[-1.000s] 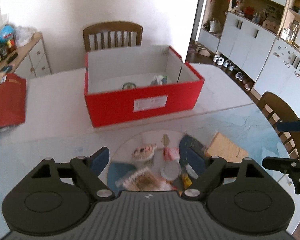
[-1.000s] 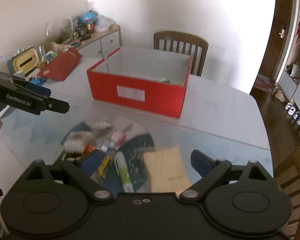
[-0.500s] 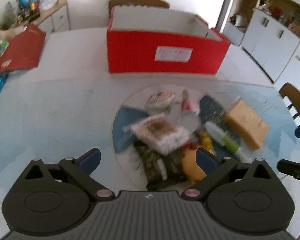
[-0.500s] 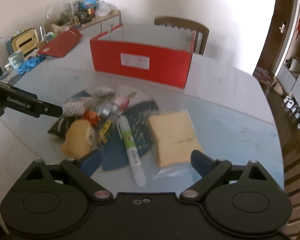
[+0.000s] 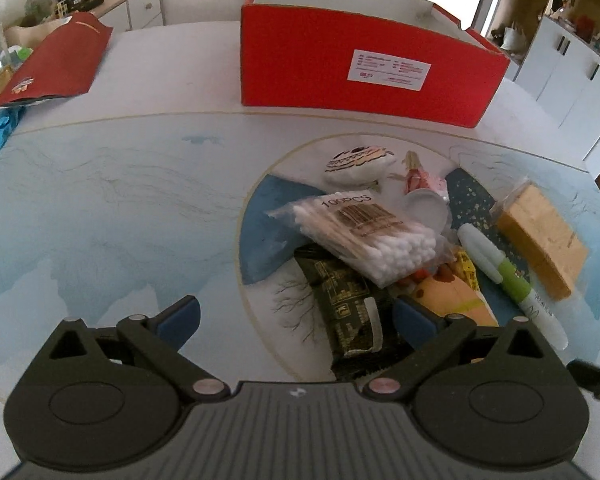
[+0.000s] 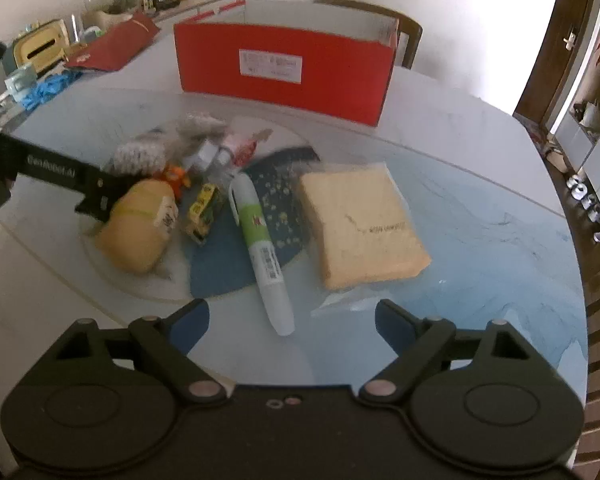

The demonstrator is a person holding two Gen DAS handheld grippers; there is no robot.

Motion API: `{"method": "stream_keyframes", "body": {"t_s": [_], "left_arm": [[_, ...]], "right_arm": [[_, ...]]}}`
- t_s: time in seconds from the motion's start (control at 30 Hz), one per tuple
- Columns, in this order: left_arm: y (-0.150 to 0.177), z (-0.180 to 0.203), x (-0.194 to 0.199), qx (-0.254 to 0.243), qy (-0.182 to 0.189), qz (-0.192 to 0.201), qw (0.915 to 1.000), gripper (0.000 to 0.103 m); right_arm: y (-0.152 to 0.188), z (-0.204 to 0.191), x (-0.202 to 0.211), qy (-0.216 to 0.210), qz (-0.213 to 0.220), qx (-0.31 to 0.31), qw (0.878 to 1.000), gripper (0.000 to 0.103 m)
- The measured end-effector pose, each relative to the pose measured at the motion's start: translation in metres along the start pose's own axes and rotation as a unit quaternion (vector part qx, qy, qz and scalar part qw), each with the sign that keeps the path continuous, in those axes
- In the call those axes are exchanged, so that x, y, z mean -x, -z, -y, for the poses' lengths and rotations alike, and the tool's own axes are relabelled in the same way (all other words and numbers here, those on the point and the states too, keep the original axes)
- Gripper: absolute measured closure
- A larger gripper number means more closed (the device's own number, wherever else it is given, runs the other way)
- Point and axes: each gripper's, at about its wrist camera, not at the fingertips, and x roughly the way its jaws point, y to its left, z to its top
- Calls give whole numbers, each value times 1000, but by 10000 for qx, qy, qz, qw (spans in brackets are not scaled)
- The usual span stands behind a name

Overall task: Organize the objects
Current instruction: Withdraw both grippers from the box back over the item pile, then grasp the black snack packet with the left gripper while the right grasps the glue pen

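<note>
We judge the sorting barely begun: the red box (image 5: pixel 364 76) sits upper centre, while cotton swabs (image 5: pixel 364 232), marker (image 6: pixel 260 248) and tan packet (image 6: pixel 360 228) lie mid-frame, with our left gripper (image 5: pixel 296 316) and right gripper (image 6: pixel 292 320) both spread, holding nothing.

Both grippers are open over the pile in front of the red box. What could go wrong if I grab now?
The cotton swab bag lies on top of the dark packet, so pulling the packet first may drag the bag along. The green-and-white pen is round and may roll away from the right gripper. The left gripper sits among crowded items and may pinch two at once.
</note>
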Motion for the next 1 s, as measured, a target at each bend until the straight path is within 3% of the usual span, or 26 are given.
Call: {"method": "stream_keyframes", "body": {"t_s": [0.33,0.77,1.0], "left_arm": [[-6,6,-19,6,91,-261,9996,0],[-2,-3,-23,-594,-164,-135,9980,0],[-5,-11,-22,-794,-185,-110,9966,0]], "right_arm": [[-4,-6,-10,-76,-59,34,9999,25],[-9,-15,-24,-462,-301,-96,9984,39],[-19,-22,-35,-376,-331,-80,9987,45]]}}
